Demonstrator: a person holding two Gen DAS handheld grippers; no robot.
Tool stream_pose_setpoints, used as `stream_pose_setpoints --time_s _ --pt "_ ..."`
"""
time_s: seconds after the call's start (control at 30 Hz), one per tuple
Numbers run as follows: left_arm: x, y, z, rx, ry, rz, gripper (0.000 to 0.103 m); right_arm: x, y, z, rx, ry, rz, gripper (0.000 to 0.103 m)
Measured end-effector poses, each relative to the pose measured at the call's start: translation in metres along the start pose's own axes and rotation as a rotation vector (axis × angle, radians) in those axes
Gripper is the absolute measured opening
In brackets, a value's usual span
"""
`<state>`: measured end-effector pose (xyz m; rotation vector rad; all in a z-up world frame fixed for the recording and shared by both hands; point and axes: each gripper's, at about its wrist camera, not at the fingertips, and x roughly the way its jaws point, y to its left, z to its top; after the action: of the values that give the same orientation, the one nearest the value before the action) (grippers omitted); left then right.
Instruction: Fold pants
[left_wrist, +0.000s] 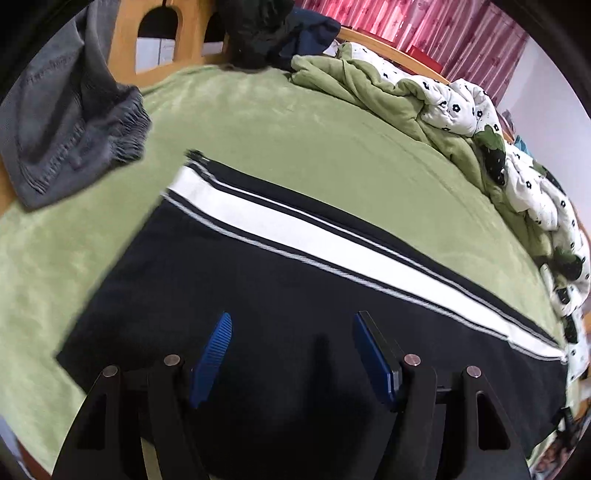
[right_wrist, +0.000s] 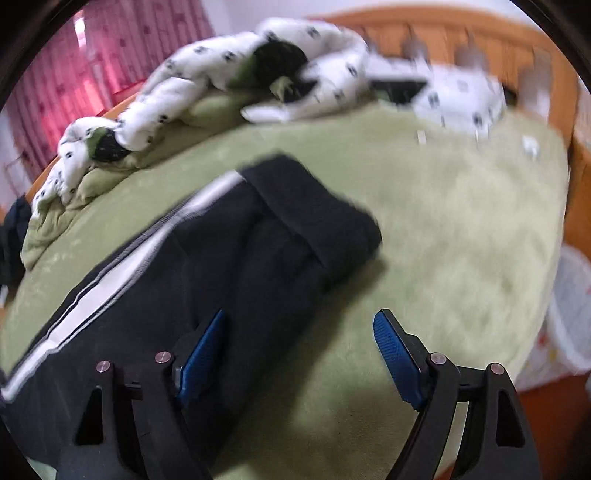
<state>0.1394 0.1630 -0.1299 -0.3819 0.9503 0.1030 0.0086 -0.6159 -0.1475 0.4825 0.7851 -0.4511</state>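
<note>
Grippers spread above black pants on the bed

Jaws on both tools stand apart with nothing pinched between them. The left gripper (left_wrist: 291, 354) hovers over the broad black panel of the pants (left_wrist: 258, 295), its blue pads (left_wrist: 212, 354) clear of the cloth — whether they brush it cannot be told. The right gripper (right_wrist: 299, 354) is spread wider, one pad over the dark fabric, the other over the green blanket (right_wrist: 443, 240); it grips nothing.

The pants lie flat across the blanket, a white side stripe (left_wrist: 295, 232) running their length, the waistband end (right_wrist: 317, 206) seen in the right wrist view. A grey garment (left_wrist: 70, 136) lies apart at the bed's edge, a flowered quilt (left_wrist: 461, 103) bunched along the far side. No readable writing or labels show — the right view is blurred.
</note>
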Motion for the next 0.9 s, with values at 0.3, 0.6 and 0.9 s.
stream_pose_setpoints --time_s 0.3,0.6,0.9 --pt "0.004 -0.016 0.001 -0.01 -0.014 0.044 0.066 0.066 0.003 0.039 0.221 0.064 0.254 0.016" --pt "-0.008 0.001 -0.006 -0.027 -0.014 0.041 0.066 0.041 0.014 0.078 -0.097 -0.026 0.249 0.031" --pt "-0.045 0.03 -0.012 0.05 -0.051 0.049 0.066 0.026 -0.011 0.014 -0.139 0.067 0.085 0.05"
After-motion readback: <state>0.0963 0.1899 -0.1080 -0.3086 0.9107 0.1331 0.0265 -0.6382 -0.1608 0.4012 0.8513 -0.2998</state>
